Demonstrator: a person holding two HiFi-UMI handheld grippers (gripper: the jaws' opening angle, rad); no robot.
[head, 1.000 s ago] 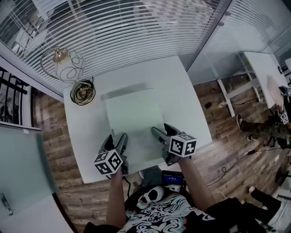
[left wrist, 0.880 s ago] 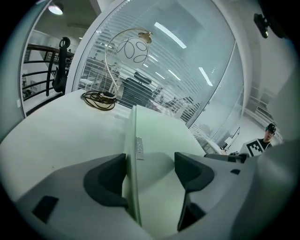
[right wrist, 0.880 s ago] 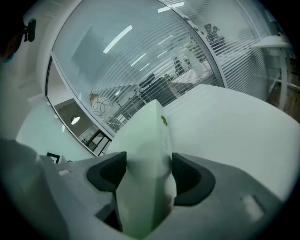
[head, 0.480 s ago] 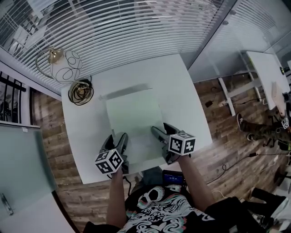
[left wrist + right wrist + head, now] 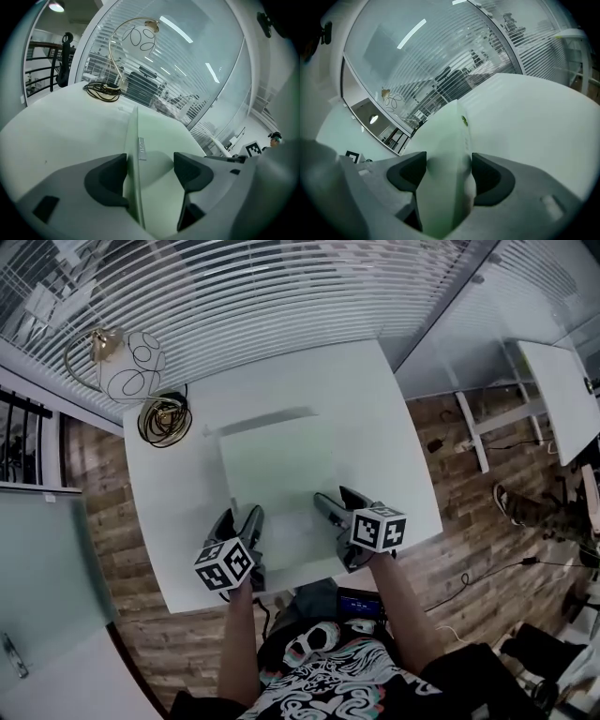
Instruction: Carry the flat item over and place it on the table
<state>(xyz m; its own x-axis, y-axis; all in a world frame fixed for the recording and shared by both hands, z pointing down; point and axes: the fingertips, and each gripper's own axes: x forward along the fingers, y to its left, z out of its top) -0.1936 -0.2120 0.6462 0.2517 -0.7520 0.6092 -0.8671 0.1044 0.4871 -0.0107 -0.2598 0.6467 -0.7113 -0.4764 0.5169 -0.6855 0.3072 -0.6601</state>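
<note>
The flat item [image 5: 277, 470], a pale green panel, lies over the middle of the white surface [image 5: 375, 418], with its near edge toward 6 o'clock, where both tools meet it. The left tool [image 5: 241, 518] takes the panel's 7 o'clock corner and the right tool [image 5: 336, 501] its 5 o'clock corner.

In the right gripper view the 2 pads press on both faces of the panel, so this tool is clenched on it. In the left gripper view the panel's thin edge sits against 1 pad while the other pad stands clear with a gap, so that tool is slack around the panel rather than gripping it.

A grey band of shadow runs along the panel's 12 o'clock edge. This suggests that part is raised off the surface, though no view settles whether any of the panel touches.

A wire-globe lamp [image 5: 127, 362] and a coil of cable [image 5: 164, 420] stand at the surface's 10 o'clock corner, well apart from the panel.

The carry looks finished and the step in hand seems to be the set-down. The next move likely calls for lowering the panel flat, letting the right tool release, then drawing both tools back toward 6 o'clock without dragging the panel off the near edge.
</note>
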